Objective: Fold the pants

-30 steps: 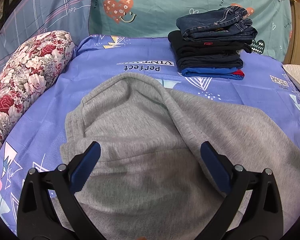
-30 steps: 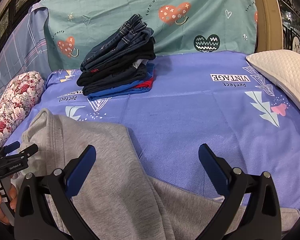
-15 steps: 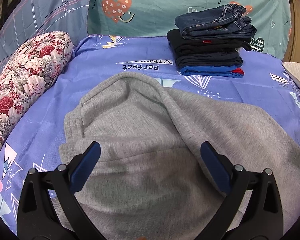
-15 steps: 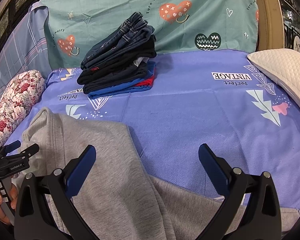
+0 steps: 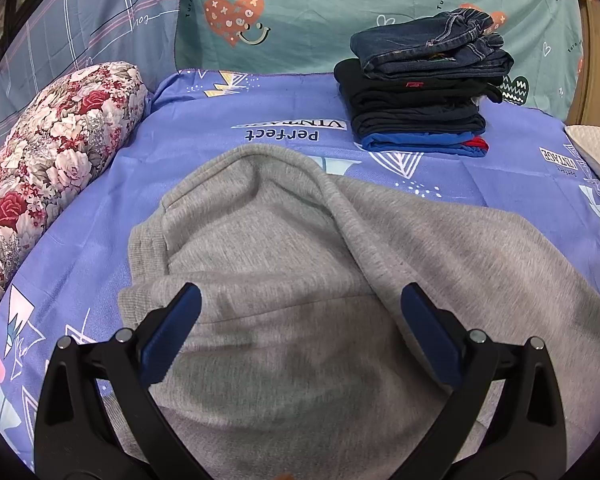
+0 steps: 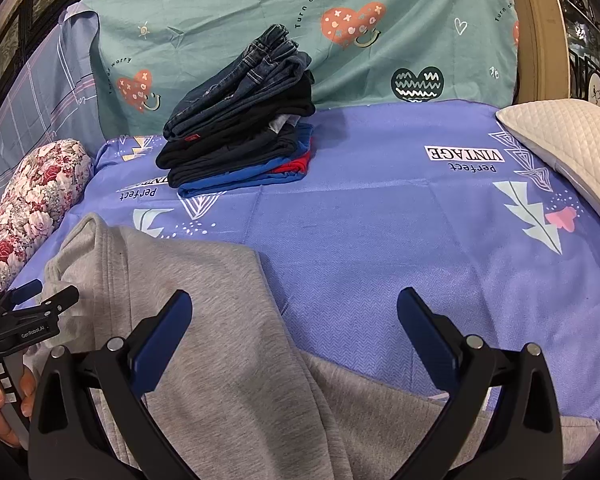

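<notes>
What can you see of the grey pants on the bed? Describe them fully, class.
The grey pants look like soft fleece knit, with a ribbed band at the left edge. They lie loosely spread and rumpled on the blue sheet, one layer folded over another. Both open claws, left and right, hover above; neither grips them.

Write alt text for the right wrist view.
The open right gripper hovers over grey pants spread on a blue bedsheet. Behind lies a stack of folded clothes, a white pillow at right.
</notes>
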`<state>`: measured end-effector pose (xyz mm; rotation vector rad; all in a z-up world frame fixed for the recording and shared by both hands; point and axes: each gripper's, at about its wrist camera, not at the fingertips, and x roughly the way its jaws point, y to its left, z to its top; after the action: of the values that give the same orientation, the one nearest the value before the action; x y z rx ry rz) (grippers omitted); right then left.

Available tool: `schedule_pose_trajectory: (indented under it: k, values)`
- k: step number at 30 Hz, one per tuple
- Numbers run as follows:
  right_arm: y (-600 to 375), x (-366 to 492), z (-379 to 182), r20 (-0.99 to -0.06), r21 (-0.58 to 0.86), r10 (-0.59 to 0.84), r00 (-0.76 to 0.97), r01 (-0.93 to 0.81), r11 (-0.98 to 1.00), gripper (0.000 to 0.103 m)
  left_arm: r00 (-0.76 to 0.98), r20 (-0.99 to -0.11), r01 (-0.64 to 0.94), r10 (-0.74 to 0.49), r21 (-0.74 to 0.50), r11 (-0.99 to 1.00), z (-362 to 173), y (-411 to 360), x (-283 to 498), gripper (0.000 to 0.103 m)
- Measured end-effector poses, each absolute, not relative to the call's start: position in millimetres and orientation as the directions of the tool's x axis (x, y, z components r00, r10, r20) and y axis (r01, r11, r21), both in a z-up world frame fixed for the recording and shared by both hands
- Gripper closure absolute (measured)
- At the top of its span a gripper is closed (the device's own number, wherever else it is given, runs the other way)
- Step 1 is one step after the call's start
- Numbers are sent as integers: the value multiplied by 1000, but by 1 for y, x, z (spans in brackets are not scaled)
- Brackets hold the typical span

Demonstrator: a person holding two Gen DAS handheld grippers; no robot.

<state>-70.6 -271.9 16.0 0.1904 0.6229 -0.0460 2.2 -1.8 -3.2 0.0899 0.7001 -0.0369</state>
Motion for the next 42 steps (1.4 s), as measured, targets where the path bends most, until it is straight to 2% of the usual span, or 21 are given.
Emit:
schedule_pose_trajectory:
  k: [35,38,42]
  values:
    - [-274,-70,17,-584,167,16,812,101,981,1,769,-639,57,-4,62,996,-2,1,1,2]
    - [-273,-70,17,-581,169,22,814,94,981,1,765,-644,34,-1,39,999,1,9,1,2]
    - [-265,-80,35,-558,153,70,827,20,988,1,748,-663,-5,-34,-57,998,13,44,-5,2]
